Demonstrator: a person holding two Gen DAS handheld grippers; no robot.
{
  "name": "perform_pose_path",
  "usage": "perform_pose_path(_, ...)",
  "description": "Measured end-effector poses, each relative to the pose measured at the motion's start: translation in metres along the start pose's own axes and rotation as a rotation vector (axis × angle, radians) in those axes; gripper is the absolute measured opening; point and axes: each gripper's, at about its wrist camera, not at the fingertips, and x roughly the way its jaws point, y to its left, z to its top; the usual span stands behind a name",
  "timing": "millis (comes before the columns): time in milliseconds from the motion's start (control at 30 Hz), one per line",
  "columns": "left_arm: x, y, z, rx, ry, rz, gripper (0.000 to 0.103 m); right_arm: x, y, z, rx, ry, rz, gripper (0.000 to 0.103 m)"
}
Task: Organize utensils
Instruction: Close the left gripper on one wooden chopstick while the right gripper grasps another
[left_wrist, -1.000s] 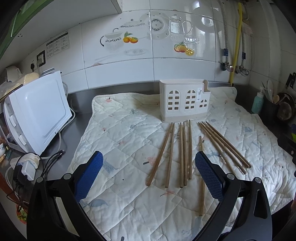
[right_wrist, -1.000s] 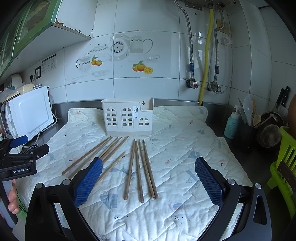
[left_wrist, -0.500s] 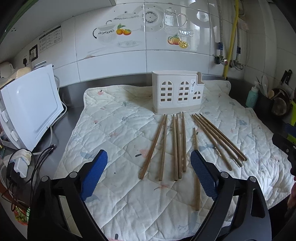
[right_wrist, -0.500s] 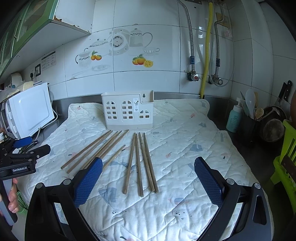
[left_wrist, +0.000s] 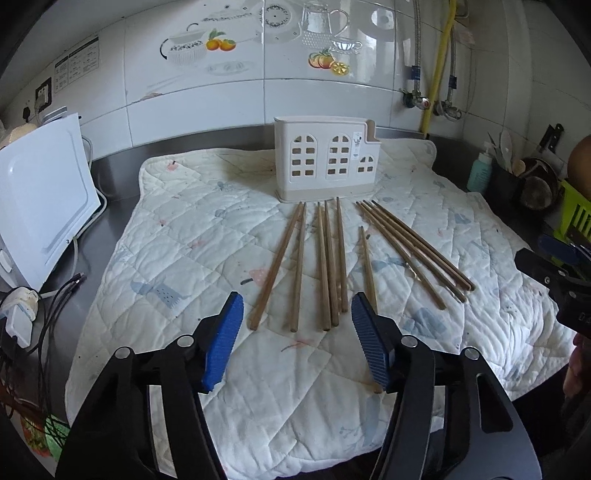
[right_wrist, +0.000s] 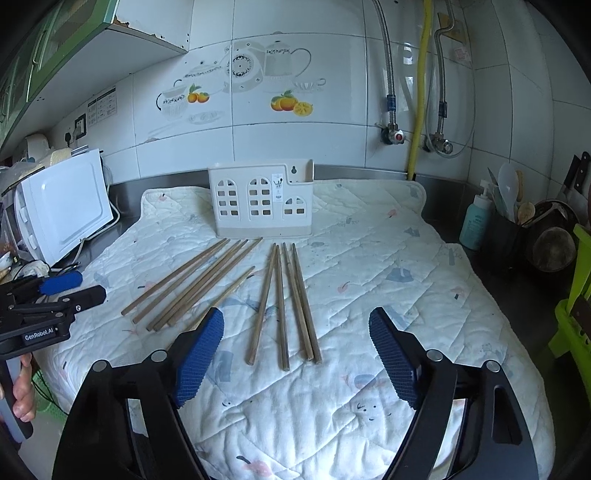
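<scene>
Several wooden chopsticks (left_wrist: 330, 264) lie fanned on a white quilted mat (left_wrist: 184, 236), in front of a white plastic utensil holder (left_wrist: 325, 162) shaped like a house. My left gripper (left_wrist: 297, 341) is open and empty, just short of the near ends of the left chopsticks. In the right wrist view the chopsticks (right_wrist: 280, 299) and the holder (right_wrist: 262, 201) show too. My right gripper (right_wrist: 295, 354) is open and empty, near the ends of the right group. The left gripper also shows at the left edge of the right wrist view (right_wrist: 55, 295).
A white appliance (left_wrist: 40, 206) and cables (left_wrist: 55, 306) stand left of the mat. A teal bottle (right_wrist: 476, 221), a black utensil pot (right_wrist: 506, 229) and a green rack (right_wrist: 576, 306) are on the right. Pipes (right_wrist: 419, 92) run down the tiled wall.
The left gripper's jaws have narrowed somewhat and it has moved forward toward the chopsticks. The right gripper has edged forward and its jaws have narrowed a little.
</scene>
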Motion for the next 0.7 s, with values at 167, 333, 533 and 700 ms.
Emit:
perform_pose_path(167,0.011,-0.015,-0.017,0.015,0.055,-0.103,0.051,0.007,-0.003,-0.011,0.012,0.030,0.009,0.069)
perform_pose_path(333,0.028,-0.032,-0.032,0.038,0.121,-0.168,0.045,0.018,-0.006,-0.019,0.016,0.063,0.009,0.059)
perform_pose_path(533,0.047,-0.039,-0.037,0.038,0.157,-0.195,0.029,0.031,-0.011,-0.028,0.034,0.098,0.023,0.047)
perform_pose_path(700,0.053,-0.039,-0.036,0.028,0.169,-0.220,0.022,0.039,-0.012,-0.030,0.039,0.110,0.037,0.037)
